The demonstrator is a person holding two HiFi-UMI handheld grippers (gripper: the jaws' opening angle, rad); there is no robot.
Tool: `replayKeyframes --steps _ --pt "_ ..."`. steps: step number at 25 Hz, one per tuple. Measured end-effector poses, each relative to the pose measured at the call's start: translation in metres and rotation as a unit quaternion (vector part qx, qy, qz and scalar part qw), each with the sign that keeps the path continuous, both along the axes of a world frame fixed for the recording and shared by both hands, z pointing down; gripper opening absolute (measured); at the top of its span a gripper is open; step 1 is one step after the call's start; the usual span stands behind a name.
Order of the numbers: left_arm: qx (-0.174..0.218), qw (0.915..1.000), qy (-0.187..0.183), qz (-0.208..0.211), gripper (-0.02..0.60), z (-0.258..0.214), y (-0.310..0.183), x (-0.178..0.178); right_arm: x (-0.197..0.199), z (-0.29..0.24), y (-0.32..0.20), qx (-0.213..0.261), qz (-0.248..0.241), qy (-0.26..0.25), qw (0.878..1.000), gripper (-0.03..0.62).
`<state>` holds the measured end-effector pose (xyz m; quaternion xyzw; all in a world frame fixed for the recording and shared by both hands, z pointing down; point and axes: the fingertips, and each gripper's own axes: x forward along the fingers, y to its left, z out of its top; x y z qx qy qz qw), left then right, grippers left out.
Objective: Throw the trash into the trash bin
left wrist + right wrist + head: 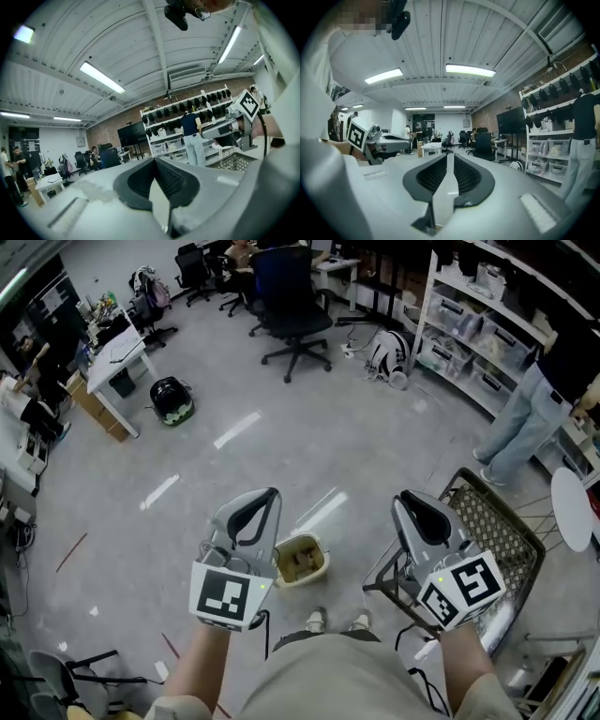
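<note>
Head view looks down on two shoes (336, 621) at the bottom. Just past them, the left gripper (271, 494) and the right gripper (403, 499) are held up side by side, well above the floor. The left gripper's jaws are pressed together at the tips and hold nothing. The right gripper's jaws are almost together, with a thin gap and nothing in it. Between the two, down on the floor, sits the trash bin (302, 581), with something brown (300, 561) inside. I think the trash is in already. To finish well, look around the bin for dropped bits, and keep the right gripper away from the wire cart (497, 531) beside it. Far off are a black chair (292, 296) and a person (520, 418) by shelves.
</note>
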<state>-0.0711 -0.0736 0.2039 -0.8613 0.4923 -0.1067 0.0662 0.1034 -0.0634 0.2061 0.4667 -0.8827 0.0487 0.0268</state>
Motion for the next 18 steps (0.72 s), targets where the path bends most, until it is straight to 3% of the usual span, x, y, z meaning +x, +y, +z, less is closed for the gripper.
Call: replayKeyframes --steps 7,18 --pt "0.03 0.9988 0.009 0.037 0.002 -0.024 0.021 0.025 0.048 -0.052 0.028 0.07 0.067 0.002 0.995 0.037" --pt "0.006 0.9985 0.017 0.051 0.002 -0.018 0.023 0.05 0.077 -0.057 0.047 0.07 0.076 -0.007 0.995 0.031"
